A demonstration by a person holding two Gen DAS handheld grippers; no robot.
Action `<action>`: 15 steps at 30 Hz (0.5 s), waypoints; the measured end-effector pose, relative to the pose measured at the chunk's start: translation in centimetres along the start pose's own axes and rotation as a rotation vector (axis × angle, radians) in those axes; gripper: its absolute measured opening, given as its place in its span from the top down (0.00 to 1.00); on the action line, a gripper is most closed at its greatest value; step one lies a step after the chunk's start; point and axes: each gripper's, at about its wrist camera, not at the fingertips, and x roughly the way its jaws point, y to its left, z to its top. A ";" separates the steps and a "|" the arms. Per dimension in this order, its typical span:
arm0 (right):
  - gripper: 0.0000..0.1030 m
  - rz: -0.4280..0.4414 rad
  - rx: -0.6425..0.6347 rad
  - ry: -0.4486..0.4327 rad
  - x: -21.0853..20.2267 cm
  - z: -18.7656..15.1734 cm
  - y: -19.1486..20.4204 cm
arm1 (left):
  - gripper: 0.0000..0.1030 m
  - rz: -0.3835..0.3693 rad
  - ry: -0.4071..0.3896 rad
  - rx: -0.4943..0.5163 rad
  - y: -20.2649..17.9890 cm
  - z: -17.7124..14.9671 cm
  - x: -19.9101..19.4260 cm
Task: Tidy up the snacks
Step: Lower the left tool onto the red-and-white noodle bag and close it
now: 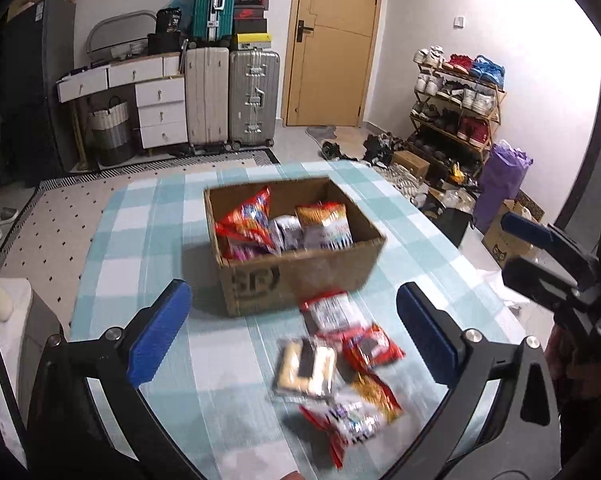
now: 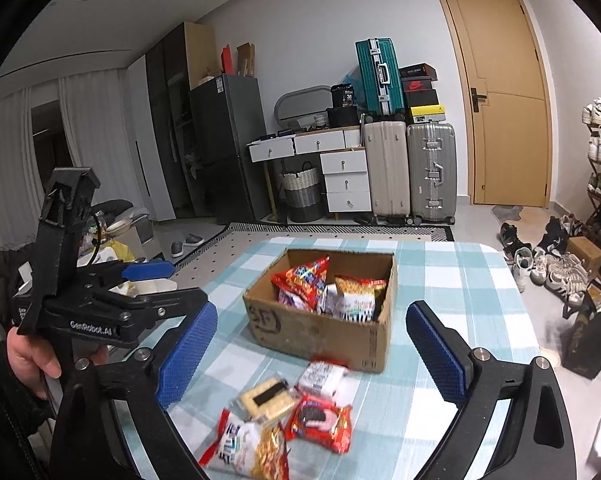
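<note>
left claw point(image 1: 292, 332) spread, empty | right claw point(image 2: 312, 354) spread, empty | loose snacks point(image 2: 284, 412) between fingers, below | box point(image 2: 320, 320) beyond

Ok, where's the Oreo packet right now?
The Oreo packet lies loose on the checked tablecloth, in front of the cardboard box, right of the cracker pack in the right wrist view.
</note>
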 end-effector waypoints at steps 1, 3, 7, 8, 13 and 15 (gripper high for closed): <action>0.06 -0.001 -0.001 0.004 -0.2 -0.4 0.2 | 0.01 -0.005 0.006 -0.002 -0.1 -0.6 0.1; 0.05 -0.008 -0.005 0.008 -0.7 -1.2 0.4 | 0.01 -0.015 0.025 -0.009 -0.4 -2.3 -0.1; 0.05 -0.013 0.012 0.015 -1.6 -2.7 0.6 | 0.01 -0.031 0.066 -0.031 -0.5 -4.7 0.6; 0.05 -0.015 0.014 0.017 -1.8 -3.0 0.7 | 0.01 -0.035 0.078 -0.038 -0.6 -5.5 0.7; 0.05 -0.030 0.026 0.030 -2.7 -4.7 0.7 | 0.01 -0.057 0.114 -0.077 -0.8 -8.3 1.7; 0.05 -0.036 0.038 0.036 -3.1 -5.2 0.6 | 0.01 -0.069 0.128 -0.101 -0.8 -9.0 2.5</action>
